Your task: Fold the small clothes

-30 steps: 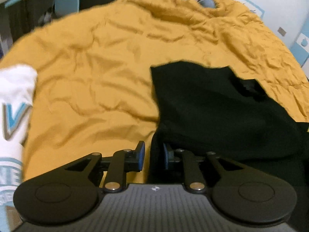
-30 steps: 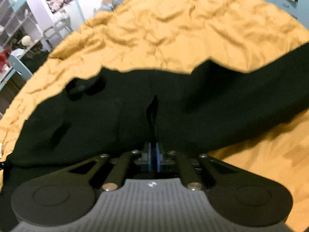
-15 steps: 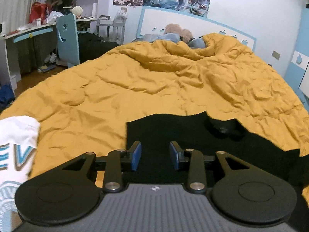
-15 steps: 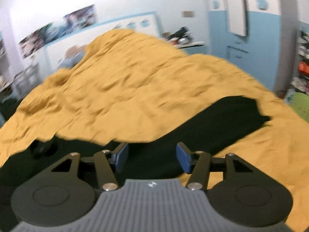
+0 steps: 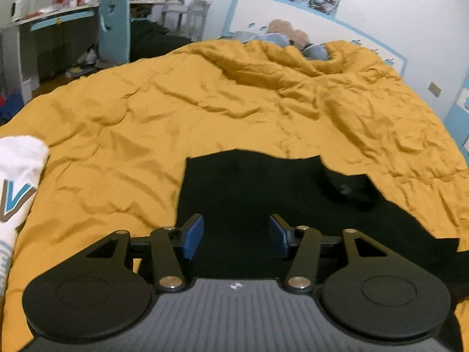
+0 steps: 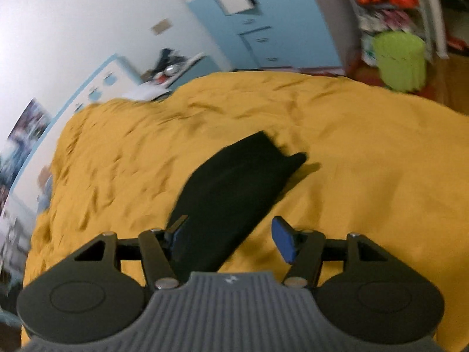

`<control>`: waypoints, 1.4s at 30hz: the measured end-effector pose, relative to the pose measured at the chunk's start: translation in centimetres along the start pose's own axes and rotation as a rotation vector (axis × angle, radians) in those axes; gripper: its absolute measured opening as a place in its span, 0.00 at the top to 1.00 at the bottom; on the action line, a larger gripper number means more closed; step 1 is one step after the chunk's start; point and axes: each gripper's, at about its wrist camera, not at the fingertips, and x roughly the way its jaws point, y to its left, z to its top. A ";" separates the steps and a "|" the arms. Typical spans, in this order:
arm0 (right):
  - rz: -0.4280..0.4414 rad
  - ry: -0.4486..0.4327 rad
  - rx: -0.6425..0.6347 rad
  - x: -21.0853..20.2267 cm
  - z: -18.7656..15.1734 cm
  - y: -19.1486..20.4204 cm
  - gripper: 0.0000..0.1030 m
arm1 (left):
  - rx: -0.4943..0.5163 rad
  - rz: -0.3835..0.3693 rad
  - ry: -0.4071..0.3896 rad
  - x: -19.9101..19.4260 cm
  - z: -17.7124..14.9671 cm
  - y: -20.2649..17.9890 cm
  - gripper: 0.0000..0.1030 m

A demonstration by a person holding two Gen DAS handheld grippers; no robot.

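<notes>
A black garment (image 5: pixel 263 193) lies flat on the yellow duvet (image 5: pixel 205 111), with a small bunched part at its far right. My left gripper (image 5: pixel 236 236) is open and empty above the garment's near left part. In the right wrist view a long end of the black garment (image 6: pixel 234 187) stretches away over the duvet (image 6: pixel 366 176). My right gripper (image 6: pixel 231 239) is open and empty above that end's near part.
A white garment with blue print (image 5: pixel 17 182) lies at the duvet's left edge. A desk and blue chair (image 5: pixel 112 26) stand beyond the bed on the left. A green bin (image 6: pixel 400 58) stands on the floor past the right side.
Both grippers opened and let go of the black garment, then lifted and drew back. The right gripper swung to the right, toward the garment's far end.
</notes>
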 end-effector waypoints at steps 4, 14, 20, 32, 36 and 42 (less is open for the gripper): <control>-0.053 0.036 0.052 3.5 1.3 -1.4 0.46 | -0.001 0.044 0.026 0.4 -0.8 0.9 0.40; -0.086 -0.096 -0.226 0.8 0.8 4.6 1.00 | -0.012 0.075 0.048 0.3 -1.8 2.3 0.40; 0.123 -0.136 -0.464 -5.8 -2.4 15.6 1.00 | -0.040 0.017 0.048 0.0 -2.1 2.3 0.40; 0.500 0.113 -0.811 -9.1 -23.2 35.7 1.00 | -0.053 -0.127 0.044 -2.4 -1.2 1.8 0.42; 0.499 0.254 -0.948 -5.9 -34.3 37.4 1.00 | -0.090 -0.210 0.066 -2.6 -1.3 2.0 0.43; 0.438 0.461 -1.006 -1.2 -44.0 34.0 1.00 | -0.094 -0.291 0.117 -2.1 -1.9 2.0 0.44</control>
